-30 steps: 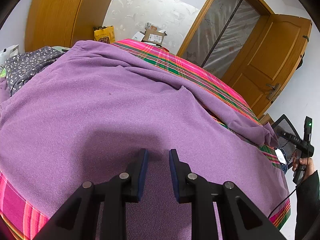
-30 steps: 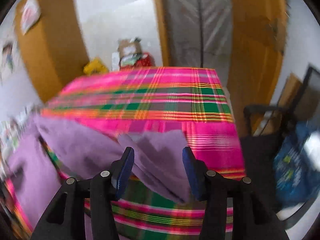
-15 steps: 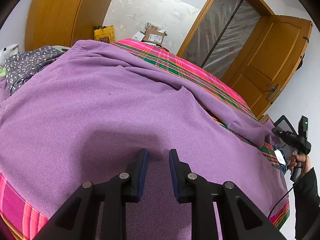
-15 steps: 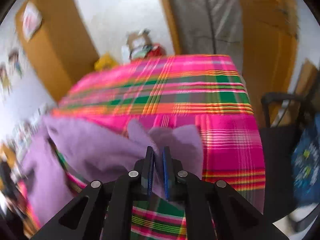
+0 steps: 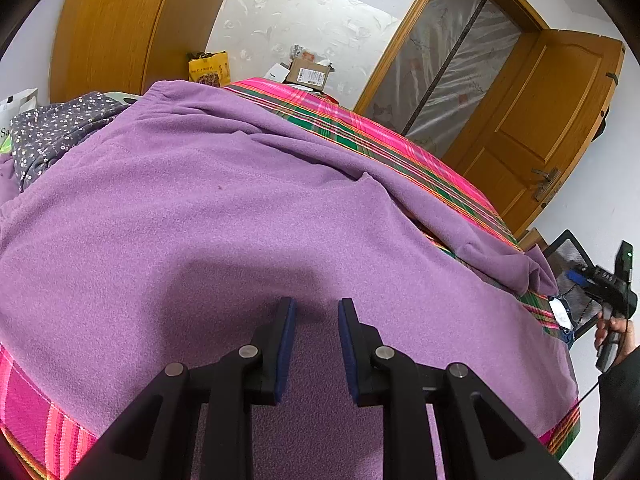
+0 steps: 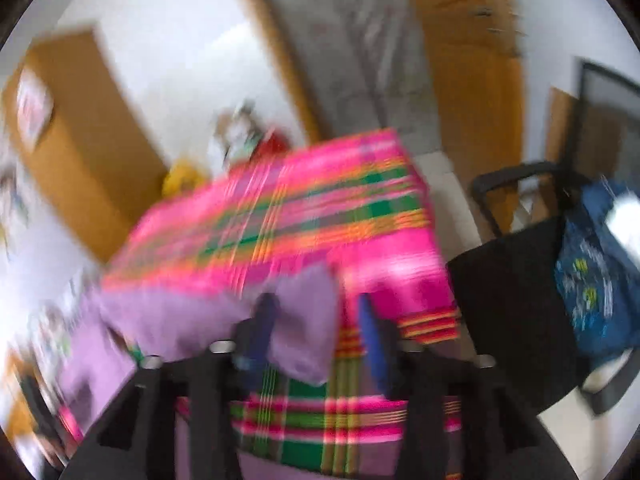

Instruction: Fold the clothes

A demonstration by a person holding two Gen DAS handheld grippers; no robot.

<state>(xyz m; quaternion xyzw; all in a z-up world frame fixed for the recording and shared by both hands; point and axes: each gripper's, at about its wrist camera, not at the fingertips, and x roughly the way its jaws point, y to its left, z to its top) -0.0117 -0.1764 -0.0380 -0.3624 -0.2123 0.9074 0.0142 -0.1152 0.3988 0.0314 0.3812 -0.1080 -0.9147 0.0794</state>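
Observation:
A purple fleece garment (image 5: 240,200) lies spread over a pink and green plaid cloth (image 5: 400,148). My left gripper (image 5: 316,308) hangs just over its near part, jaws apart, with only flat fabric showing below the gap. One purple sleeve (image 5: 500,260) runs to the right edge, where a person's hand holds my right gripper (image 5: 600,280). In the blurred right wrist view, the right gripper (image 6: 316,304) has its jaws opening. The sleeve end (image 6: 308,320) lies between them against the left finger, and the right pad stands off it.
A grey flowered garment (image 5: 52,132) lies at the far left. Beyond the plaid cloth (image 6: 300,220) are a cardboard box (image 5: 310,74), a yellow bag (image 5: 208,68) and wooden doors (image 5: 540,120). A black chair (image 6: 512,280) with a blue bag (image 6: 592,272) stands right of the corner.
The right gripper's jaws closed on the sleeve end half a second ago and now stand apart again; the gripper has rolled and shifted a little. The left gripper has not moved.

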